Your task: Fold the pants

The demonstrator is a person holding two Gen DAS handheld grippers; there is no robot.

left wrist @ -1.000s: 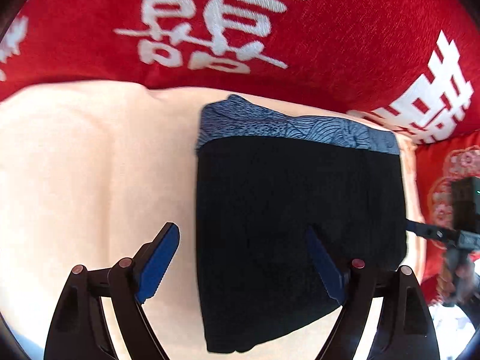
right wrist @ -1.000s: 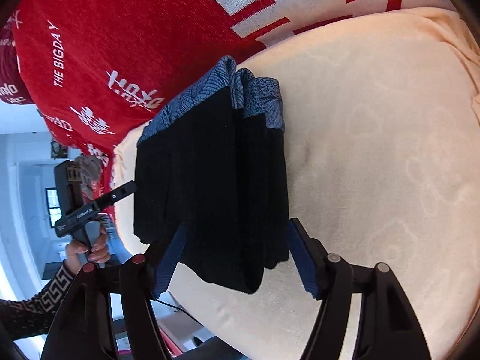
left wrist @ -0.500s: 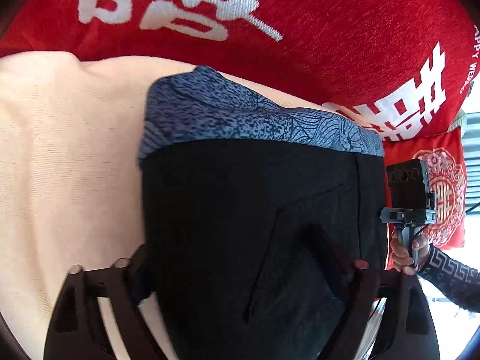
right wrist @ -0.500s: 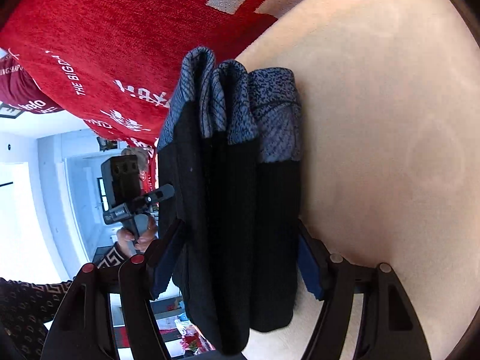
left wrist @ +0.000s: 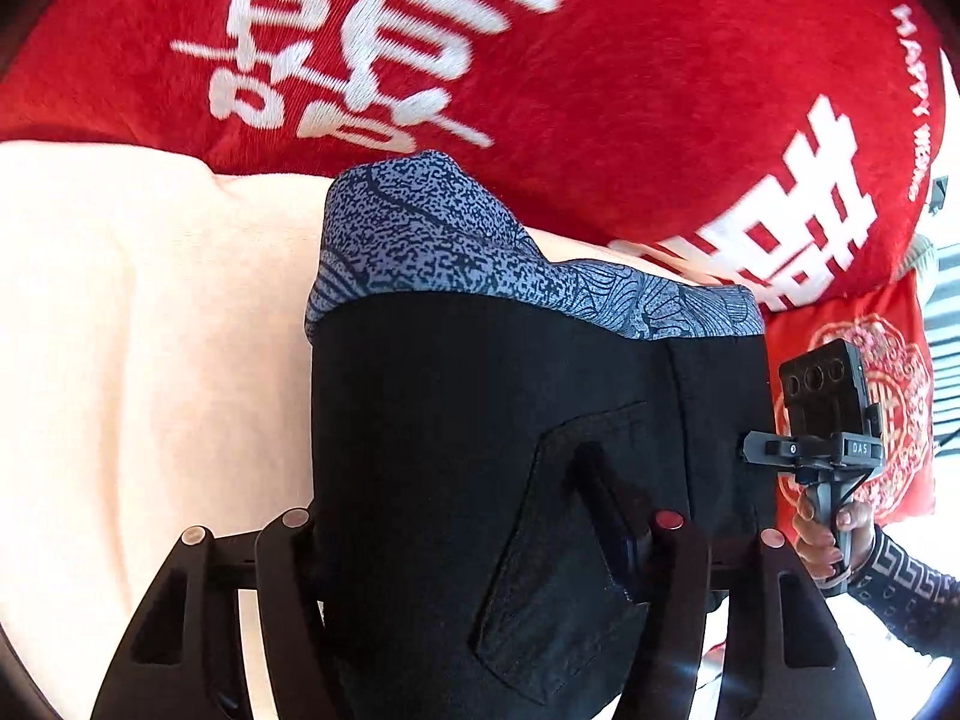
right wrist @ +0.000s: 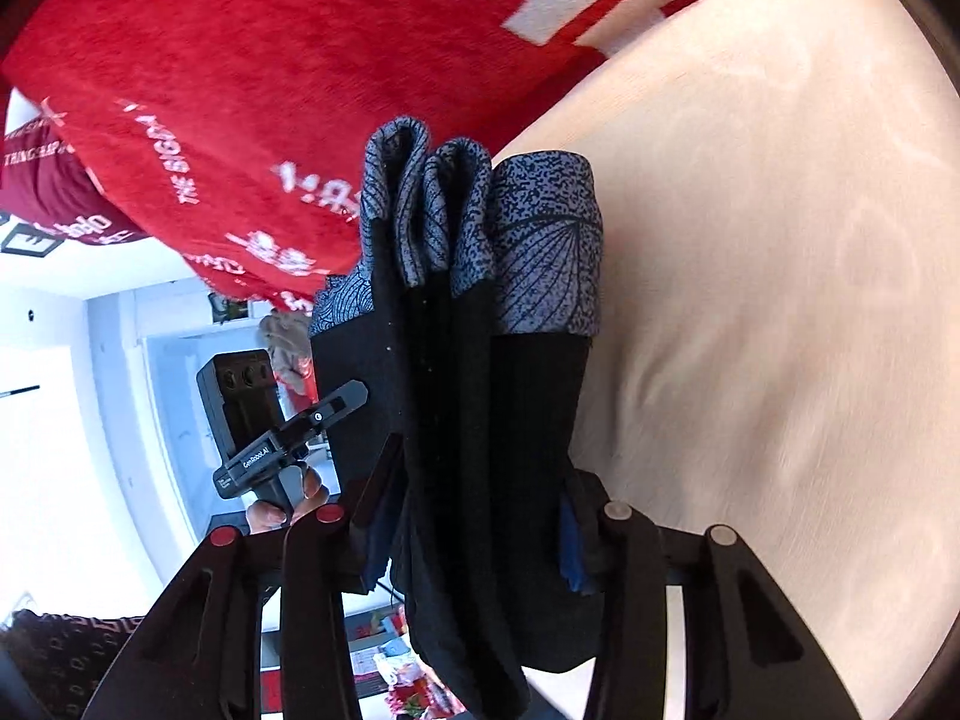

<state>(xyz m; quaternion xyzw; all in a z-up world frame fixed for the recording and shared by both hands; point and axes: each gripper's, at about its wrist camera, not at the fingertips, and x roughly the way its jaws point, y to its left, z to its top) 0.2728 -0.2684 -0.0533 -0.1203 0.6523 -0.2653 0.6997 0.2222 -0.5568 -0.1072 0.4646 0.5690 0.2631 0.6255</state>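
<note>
Left wrist view: red blanket (left wrist: 600,90) fills the top, cream cushion (left wrist: 132,330) the left; folded pants (left wrist: 480,420) (black, blue patterned waistband) sit centre frame, pinched by both left gripper (left wrist: 456,540) and right gripper (right wrist: 474,522).

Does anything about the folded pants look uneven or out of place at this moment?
Yes. In the right wrist view the pants are a thick folded bundle, and the blue patterned waistband layers do not line up: the edges sit at different heights. The right gripper pinches the bundle.
</note>
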